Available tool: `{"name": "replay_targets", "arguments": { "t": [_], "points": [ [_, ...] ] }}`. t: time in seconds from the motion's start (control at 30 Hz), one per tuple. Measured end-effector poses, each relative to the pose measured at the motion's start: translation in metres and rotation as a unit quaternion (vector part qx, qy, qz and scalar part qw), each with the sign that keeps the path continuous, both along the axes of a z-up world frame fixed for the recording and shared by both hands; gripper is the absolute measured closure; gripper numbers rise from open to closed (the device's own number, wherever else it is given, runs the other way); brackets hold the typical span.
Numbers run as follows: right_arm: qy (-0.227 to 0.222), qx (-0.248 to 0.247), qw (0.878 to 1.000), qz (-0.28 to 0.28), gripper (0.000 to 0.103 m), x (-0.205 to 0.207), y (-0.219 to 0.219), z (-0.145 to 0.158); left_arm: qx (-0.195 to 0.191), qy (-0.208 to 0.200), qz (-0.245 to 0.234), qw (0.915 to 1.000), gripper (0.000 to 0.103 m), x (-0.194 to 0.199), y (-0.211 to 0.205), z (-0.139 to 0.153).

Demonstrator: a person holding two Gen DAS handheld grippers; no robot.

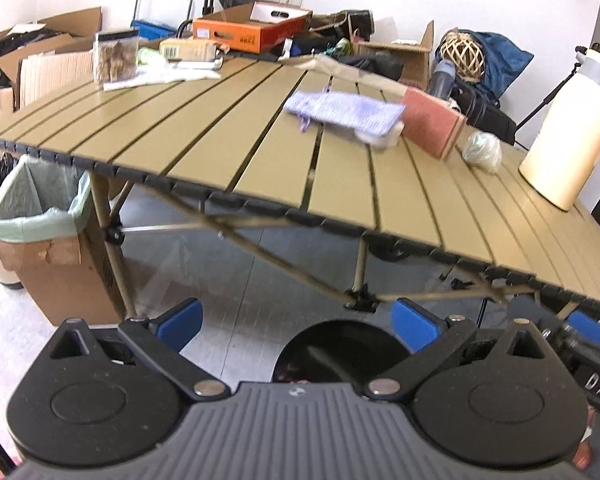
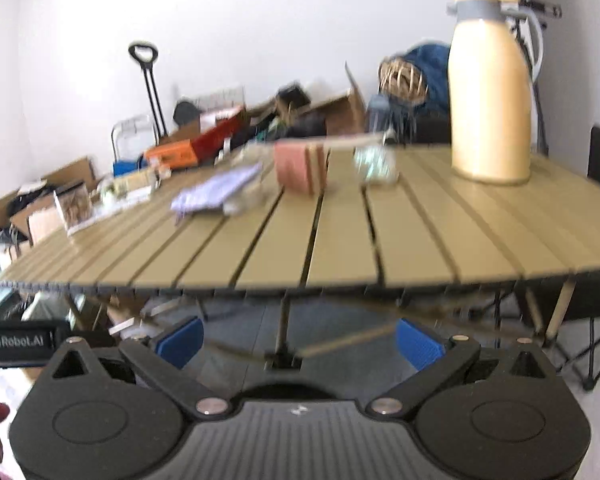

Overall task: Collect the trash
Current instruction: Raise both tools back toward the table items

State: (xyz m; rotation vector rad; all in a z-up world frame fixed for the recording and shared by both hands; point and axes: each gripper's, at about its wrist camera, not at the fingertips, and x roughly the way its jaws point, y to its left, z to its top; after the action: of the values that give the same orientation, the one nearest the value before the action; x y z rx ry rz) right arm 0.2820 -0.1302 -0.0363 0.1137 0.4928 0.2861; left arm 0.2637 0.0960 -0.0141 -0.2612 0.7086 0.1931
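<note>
A crumpled clear wrapper (image 1: pixel 482 152) (image 2: pixel 374 164) lies on the tan slatted table (image 1: pixel 260 152) (image 2: pixel 340 240) beside a pink box (image 1: pixel 432 122) (image 2: pixel 298 168). A lilac cloth pouch (image 1: pixel 344 114) (image 2: pixel 216 192) rests left of the box, with a white scrap (image 1: pixel 380 138) at its near end. A cardboard bin with a pale green liner (image 1: pixel 40 208) stands on the floor at the table's left end. My left gripper (image 1: pixel 296 328) hangs open below the table's front edge, nothing between its blue pads. My right gripper (image 2: pixel 298 342) is likewise open and empty, level with the table edge.
A cream thermos jug (image 1: pixel 568 128) (image 2: pixel 490 88) stands at the table's right. A clear jar (image 1: pixel 114 56) and papers sit at the far left. An orange box (image 1: pixel 252 30), cartons and bags crowd the back wall. A black round bin (image 1: pixel 340 352) sits below the left gripper.
</note>
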Motion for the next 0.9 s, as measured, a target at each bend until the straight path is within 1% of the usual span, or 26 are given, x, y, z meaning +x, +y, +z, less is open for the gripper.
{"name": "replay_targets", "arguments": {
  "t": [0.17, 0.33, 0.4, 0.5, 0.57, 0.7, 0.8, 0.9],
  "points": [
    [-0.053, 0.009, 0.997, -0.049, 0.0, 0.016, -0.019, 0.014, 0.004, -0.017, 0.009, 0.9998, 0.0, 0.013, -0.005, 0.014],
    [-0.076, 0.014, 0.995, -0.068, 0.0, 0.044, -0.036, 0.024, 0.006, -0.032, 0.018, 0.9993, 0.0, 0.034, -0.012, 0.025],
    [-0.069, 0.025, 0.995, -0.067, 0.0, 0.054, -0.042, 0.023, 0.011, -0.036, 0.022, 0.9991, 0.0, 0.043, -0.015, 0.026],
    [-0.04, 0.054, 0.996, -0.064, 0.0, 0.072, -0.051, 0.02, 0.01, -0.041, 0.019, 0.9989, 0.0, 0.056, -0.019, 0.027],
    [-0.023, 0.063, 0.996, -0.064, 0.0, 0.082, -0.053, 0.017, 0.01, -0.044, 0.018, 0.9988, 0.0, 0.066, -0.02, 0.028],
    [-0.028, 0.054, 0.996, -0.063, 0.0, 0.095, -0.053, 0.013, 0.017, -0.049, 0.021, 0.9984, 0.0, 0.091, -0.022, 0.031],
    [-0.033, 0.054, 0.996, -0.063, 0.0, 0.105, -0.056, 0.014, 0.015, -0.052, 0.025, 0.9982, 0.0, 0.108, -0.02, 0.032],
    [-0.034, 0.043, 0.997, -0.062, 0.0, 0.119, -0.058, 0.014, 0.014, -0.052, 0.03, 0.9981, 0.0, 0.126, -0.017, 0.033]
  ]
}}
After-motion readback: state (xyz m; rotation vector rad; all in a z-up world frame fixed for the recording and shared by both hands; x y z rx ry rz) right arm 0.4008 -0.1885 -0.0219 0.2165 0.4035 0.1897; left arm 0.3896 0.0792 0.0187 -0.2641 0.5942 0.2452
